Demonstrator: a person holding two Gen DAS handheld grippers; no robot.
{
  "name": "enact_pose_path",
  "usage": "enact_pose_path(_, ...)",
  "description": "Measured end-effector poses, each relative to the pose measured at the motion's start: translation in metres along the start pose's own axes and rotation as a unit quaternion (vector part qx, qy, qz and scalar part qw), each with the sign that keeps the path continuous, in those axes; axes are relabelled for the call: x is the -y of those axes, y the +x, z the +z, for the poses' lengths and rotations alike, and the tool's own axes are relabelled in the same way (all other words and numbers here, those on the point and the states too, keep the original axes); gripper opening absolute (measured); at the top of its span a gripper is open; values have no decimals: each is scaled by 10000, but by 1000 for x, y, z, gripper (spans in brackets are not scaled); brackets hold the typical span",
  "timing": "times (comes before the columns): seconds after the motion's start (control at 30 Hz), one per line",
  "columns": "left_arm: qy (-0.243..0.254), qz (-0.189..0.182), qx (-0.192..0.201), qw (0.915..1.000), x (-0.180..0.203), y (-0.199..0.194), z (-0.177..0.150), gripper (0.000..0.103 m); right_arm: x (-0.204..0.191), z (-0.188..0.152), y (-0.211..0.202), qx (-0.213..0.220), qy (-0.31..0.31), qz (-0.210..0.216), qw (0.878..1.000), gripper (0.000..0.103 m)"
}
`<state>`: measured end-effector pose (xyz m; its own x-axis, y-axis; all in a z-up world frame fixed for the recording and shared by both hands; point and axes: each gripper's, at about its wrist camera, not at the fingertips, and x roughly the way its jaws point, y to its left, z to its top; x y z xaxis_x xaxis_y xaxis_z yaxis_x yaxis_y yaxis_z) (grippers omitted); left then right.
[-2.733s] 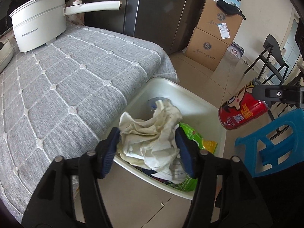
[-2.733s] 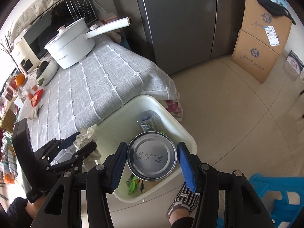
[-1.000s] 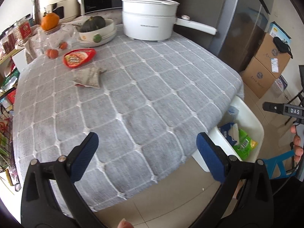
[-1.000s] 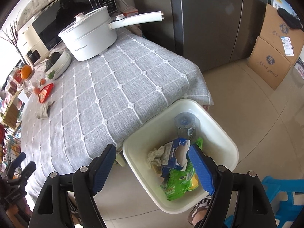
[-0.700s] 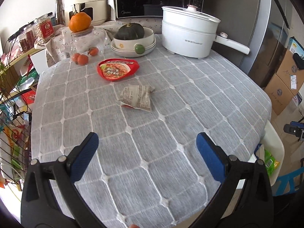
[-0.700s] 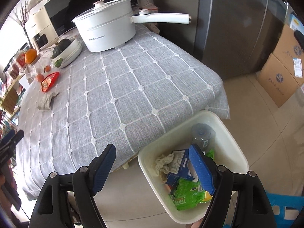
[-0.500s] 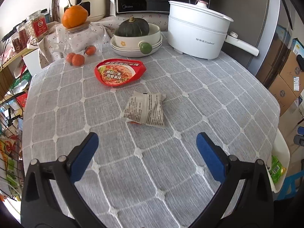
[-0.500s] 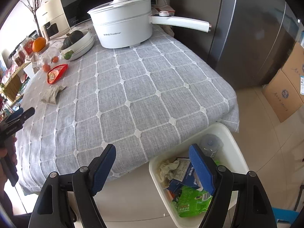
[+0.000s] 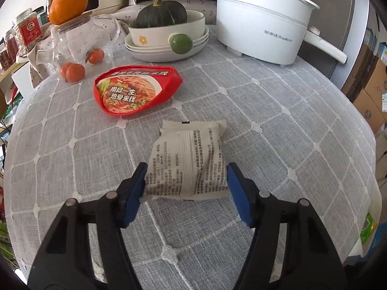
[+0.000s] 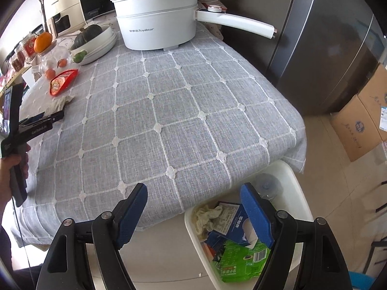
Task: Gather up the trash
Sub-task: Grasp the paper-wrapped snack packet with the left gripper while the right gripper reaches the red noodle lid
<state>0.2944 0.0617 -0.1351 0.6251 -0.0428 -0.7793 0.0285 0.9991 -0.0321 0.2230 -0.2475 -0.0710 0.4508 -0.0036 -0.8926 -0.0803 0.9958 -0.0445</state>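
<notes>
Left gripper (image 9: 186, 188) at the beige wrapper (image 9: 187, 160)
Its fingers straddle the wrapper, near a red noodle lid (image 9: 135, 93); right gripper (image 10: 193, 215) hangs spread wide, holding nothing.

grey checked tablecloth (image 9: 278, 125), red lid (image 9: 135, 91), white pot (image 9: 261, 17)

A white electric pot (image 10: 157, 24) with a long handle stands at the far edge of the worktop (image 10: 181, 120), which wears a grey checked cloth. Left of it, a dark green squash (image 9: 160, 15) sits in a white bowl (image 9: 169, 32) on stacked plates. An orange (image 9: 67, 6) rests atop a glass jar (image 9: 79, 38) near the far left corner. Cardboard boxes (image 10: 360, 125) stand on the floor beside the grey fridge (image 10: 314, 36).
</notes>
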Motion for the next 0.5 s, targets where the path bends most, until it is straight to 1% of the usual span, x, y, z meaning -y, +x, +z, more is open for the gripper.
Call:
enact_pose_path(0.07, -53, -48, 26, 10000, -3, -9, -2, 63, -6, 2, 0, 27, -11, -5, 10000, 81)
enact_pose_path(0.13, -109, -57, 47, 9999, -9, -20, -4, 63, -15, 4, -2, 96, -35, 29, 9999, 81)
enact_pose_path(0.27, -311, 29, 158, 9994, -34, -46, -9, 63, -43, 16, -1, 218, 1, 298, 9993, 81)
enact_pose_path(0.37, -590, 145, 214, 9979, -64, -64, -14, 63, -74, 33, 5, 282, -29, 571, 9980, 81)
enact_pose_path(0.43, -821, 252, 230, 9960, -84, -76, -17, 63, -101, 48, 10, 435, -150, 687, 9966, 81)
enact_pose_path(0.5, -997, 317, 309, 9940, -104, -88, -20, 63, -129, 65, 18, 575, -176, 940, 9938, 82)
